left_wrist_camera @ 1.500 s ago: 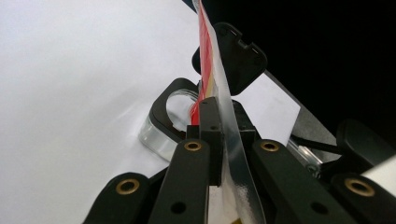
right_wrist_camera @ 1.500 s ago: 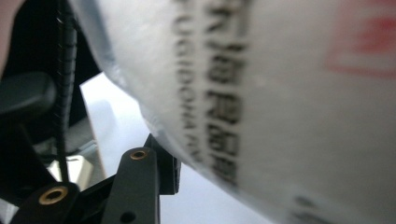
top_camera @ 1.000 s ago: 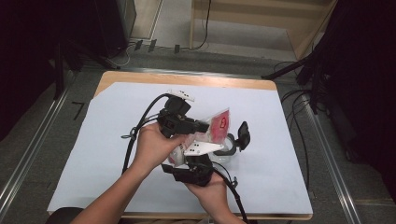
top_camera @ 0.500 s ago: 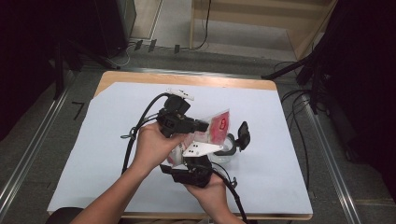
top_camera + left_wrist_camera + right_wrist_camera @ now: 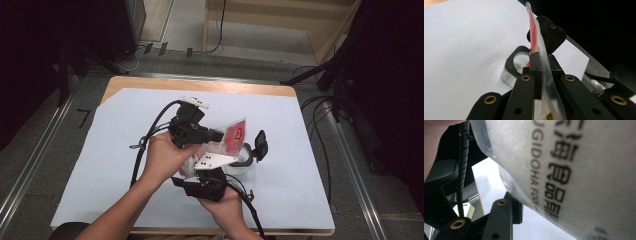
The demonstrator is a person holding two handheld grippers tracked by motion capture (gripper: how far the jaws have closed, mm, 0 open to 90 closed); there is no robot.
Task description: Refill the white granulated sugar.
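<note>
One packet (image 5: 574, 170), black print "UGIDOHA FOO" beside Chinese characters.

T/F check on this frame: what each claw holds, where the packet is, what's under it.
1. The left claw is shut on the packet. True.
2. The packet lies flat on the table. False: it is held up above the white sheet, between the two claws.
3. A clear container with a black lid sits on the sheet beside the packet. True.
4. The lid is closed on the container. False: the lid stands up, open.
5. The right claw is far from the packet. False: the packet's printed film lies right against it in the right gripper view.
</note>
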